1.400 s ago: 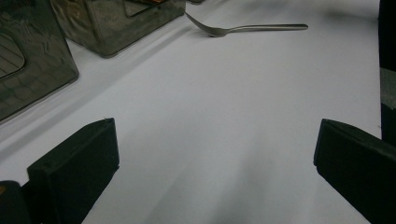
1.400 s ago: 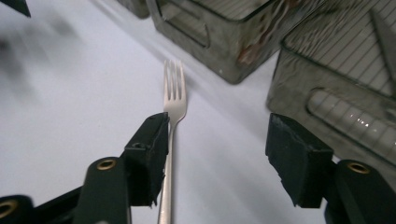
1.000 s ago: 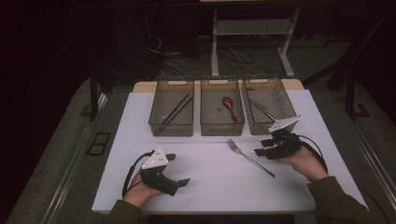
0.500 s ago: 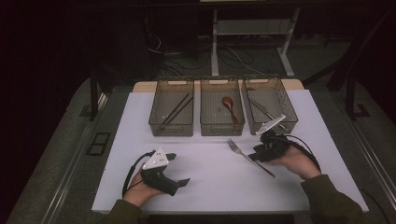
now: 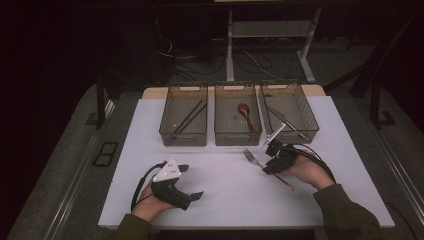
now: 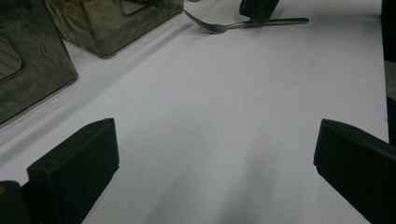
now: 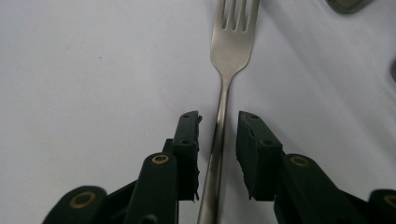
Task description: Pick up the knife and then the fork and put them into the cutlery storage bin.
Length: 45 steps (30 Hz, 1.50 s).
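Left tool rests near the bench's front edge, jaws spread wide. Right tool, lowered to the bench, has just been closing its jaws, a gap remaining.

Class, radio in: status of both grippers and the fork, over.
Right gripper closing astride fork handle, pads not yet pressing. Left gripper open, idle on white mat. Fork flat, nothing in the way.

A white counter carries three clear bins in a row and a fork in front.
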Each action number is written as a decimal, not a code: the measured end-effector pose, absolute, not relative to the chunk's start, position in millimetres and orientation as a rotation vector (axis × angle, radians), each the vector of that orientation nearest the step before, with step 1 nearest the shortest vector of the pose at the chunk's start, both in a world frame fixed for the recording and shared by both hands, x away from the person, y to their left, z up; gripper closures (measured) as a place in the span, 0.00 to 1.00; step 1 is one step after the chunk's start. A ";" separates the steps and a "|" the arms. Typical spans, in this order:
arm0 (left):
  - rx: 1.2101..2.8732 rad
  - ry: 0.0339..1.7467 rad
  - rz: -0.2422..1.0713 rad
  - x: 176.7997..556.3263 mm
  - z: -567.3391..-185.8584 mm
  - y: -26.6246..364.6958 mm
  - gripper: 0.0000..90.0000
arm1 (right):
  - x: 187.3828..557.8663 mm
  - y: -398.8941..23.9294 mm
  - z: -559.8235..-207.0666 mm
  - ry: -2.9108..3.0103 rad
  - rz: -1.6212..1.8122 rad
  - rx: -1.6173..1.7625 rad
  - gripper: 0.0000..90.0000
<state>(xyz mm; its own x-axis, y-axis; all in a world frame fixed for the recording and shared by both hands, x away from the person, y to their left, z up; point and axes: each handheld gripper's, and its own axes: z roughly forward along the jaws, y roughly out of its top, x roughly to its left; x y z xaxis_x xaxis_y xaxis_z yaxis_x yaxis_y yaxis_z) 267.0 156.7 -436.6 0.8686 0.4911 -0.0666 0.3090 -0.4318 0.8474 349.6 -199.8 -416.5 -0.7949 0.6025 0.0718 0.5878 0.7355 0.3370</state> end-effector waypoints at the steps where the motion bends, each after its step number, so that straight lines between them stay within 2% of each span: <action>1: 2.054 0.581 0.233 267.1 -436.7 156.6 0.00 | 350.0 -198.1 -417.1 2.887 0.520 0.993 0.77; 22: 2.058 0.574 0.233 266.5 -436.8 155.8 0.00 | 352.3 -183.2 -420.5 2.918 0.314 0.913 0.92; 31: 2.061 0.573 0.232 266.6 -436.5 156.1 0.00 | 350.5 -183.9 -419.4 2.935 0.318 0.868 0.93; 45: 2.062 0.574 0.232 266.4 -436.1 156.4 0.00 | 349.5 -207.5 -403.3 2.871 0.588 0.930 0.93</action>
<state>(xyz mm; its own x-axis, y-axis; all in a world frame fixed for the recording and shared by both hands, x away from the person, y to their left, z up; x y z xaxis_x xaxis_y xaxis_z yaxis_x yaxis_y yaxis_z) 266.4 156.4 -436.1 0.8719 0.4857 -0.0629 0.3056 -0.4393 0.8447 349.5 -207.5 -403.3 -0.8149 0.5771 0.0529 0.5515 0.7441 0.3771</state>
